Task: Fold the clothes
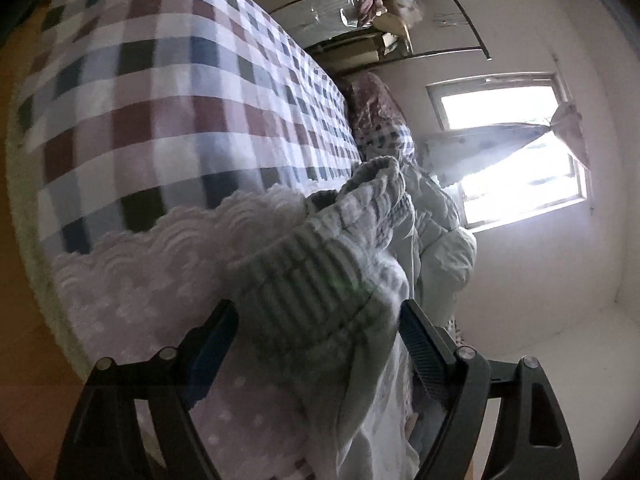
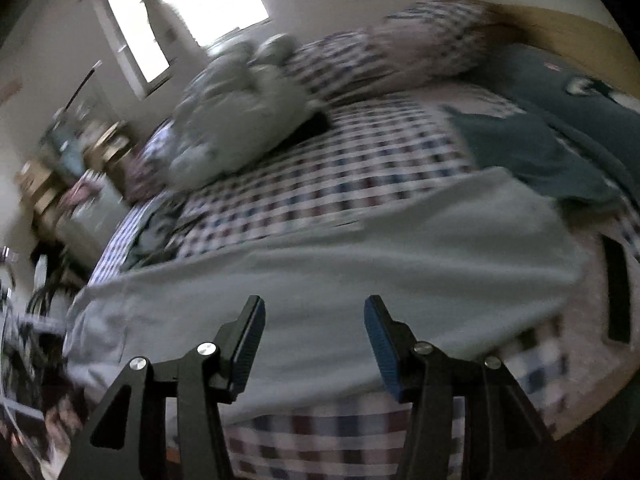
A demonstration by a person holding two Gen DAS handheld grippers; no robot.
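The left tool [image 1: 318, 340] stands wide, its jaws astride the grey garment's ribbed hem [image 1: 304, 280] without pressing it. The right tool [image 2: 314, 344] hovers released above that garment [image 2: 360, 256], spread lengthwise across the checked bed [image 2: 320, 184].

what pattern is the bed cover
A check of white, maroon and blue squares on the bed cover, clearest in the left wrist view.
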